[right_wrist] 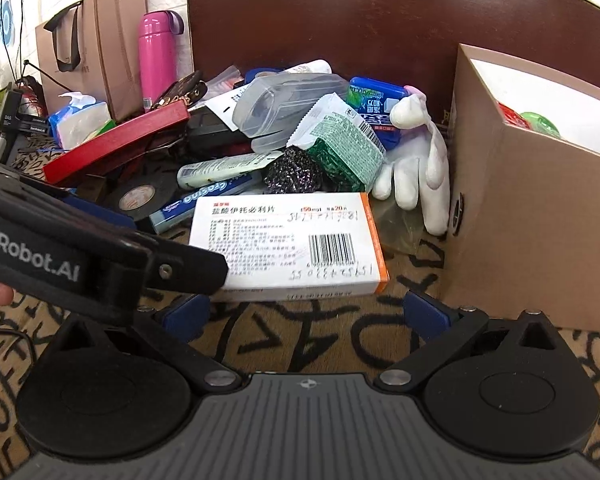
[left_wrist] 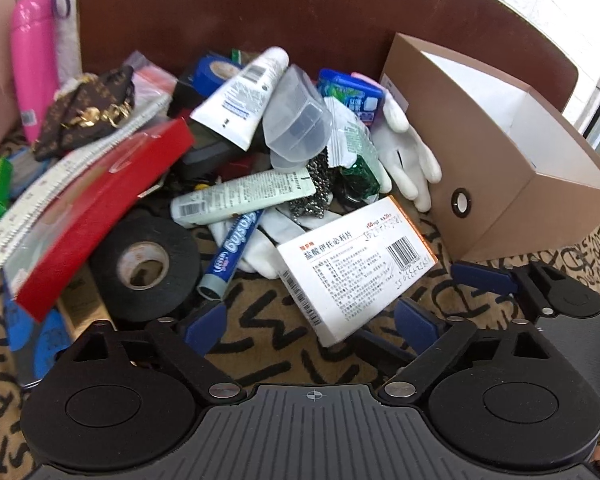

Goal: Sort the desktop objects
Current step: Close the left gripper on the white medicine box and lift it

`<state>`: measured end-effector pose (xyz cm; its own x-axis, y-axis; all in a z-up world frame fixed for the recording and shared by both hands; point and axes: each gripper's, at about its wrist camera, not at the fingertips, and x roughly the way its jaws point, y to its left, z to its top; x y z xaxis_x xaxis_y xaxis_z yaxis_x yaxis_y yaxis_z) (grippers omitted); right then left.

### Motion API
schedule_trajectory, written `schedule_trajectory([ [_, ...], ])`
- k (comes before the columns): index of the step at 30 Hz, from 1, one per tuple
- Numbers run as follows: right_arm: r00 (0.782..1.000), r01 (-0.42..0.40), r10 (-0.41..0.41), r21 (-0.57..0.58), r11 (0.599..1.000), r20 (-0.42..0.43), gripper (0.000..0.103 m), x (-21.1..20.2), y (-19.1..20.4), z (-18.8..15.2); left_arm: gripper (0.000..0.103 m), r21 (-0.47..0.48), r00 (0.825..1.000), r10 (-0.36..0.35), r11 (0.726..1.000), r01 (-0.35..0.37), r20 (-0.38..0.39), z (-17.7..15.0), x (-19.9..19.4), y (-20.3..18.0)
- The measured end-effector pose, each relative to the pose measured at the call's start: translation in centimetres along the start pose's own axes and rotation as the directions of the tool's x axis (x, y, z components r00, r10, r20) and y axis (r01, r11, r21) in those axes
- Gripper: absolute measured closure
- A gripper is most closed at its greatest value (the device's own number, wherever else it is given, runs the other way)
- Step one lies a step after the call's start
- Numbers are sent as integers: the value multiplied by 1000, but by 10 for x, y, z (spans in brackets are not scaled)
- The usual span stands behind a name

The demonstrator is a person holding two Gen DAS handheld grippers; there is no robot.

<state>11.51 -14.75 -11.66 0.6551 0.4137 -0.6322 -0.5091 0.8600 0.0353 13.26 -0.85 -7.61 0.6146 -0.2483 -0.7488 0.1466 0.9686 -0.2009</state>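
A white medicine box [left_wrist: 356, 264] with an orange edge lies at the front of a heap of desk clutter; it also shows in the right wrist view [right_wrist: 288, 244]. My left gripper [left_wrist: 312, 320] is open, its blue fingertips [left_wrist: 208, 320] just short of the box's near corner. My right gripper [right_wrist: 306, 316] is open just in front of the same box. The heap holds a black tape roll [left_wrist: 146, 266], a pale tube [left_wrist: 244, 198], a white tube [left_wrist: 244, 96], a clear plastic case [left_wrist: 296, 120], a white glove [left_wrist: 410, 160] and a red box [left_wrist: 100, 204].
A brown open box [left_wrist: 500, 160] stands at the right, holding something red and green [right_wrist: 528, 120] in the right wrist view. A pink bottle [left_wrist: 34, 60] and a paper bag [right_wrist: 100, 40] stand at the back left. A dark chair back [left_wrist: 300, 8] rises behind the heap.
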Motion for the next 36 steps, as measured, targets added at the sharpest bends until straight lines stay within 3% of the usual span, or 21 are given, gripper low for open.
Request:
schedule_trajectory([
  [13,999,-20,22,-70,997,28,0,17,4,2,9,-9,996,-81,997,81,-30,17,34,4],
  [19,998,-49,50,-13,999,41,0,18,-5,4,15,-4,995,-92,996,92,-27,21,43,4],
  [20,998,-50,50,-4,999,41,1,19,-6,5,16,0,996,-89,996,89,-25,21,43,4],
  [23,999,-26,27,-17,1000,44,13,19,-3,6,34,-10,992,-128,992,128,-21,21,42,5],
  [32,999,5,-3,-70,998,35,29,7,5,0,38,-3,996,-88,996,88,-28,13,32,1],
  [36,1000,6,-4,-84,996,31,32,-3,11,-5,39,4,997,-77,997,77,-28,5,22,-3],
])
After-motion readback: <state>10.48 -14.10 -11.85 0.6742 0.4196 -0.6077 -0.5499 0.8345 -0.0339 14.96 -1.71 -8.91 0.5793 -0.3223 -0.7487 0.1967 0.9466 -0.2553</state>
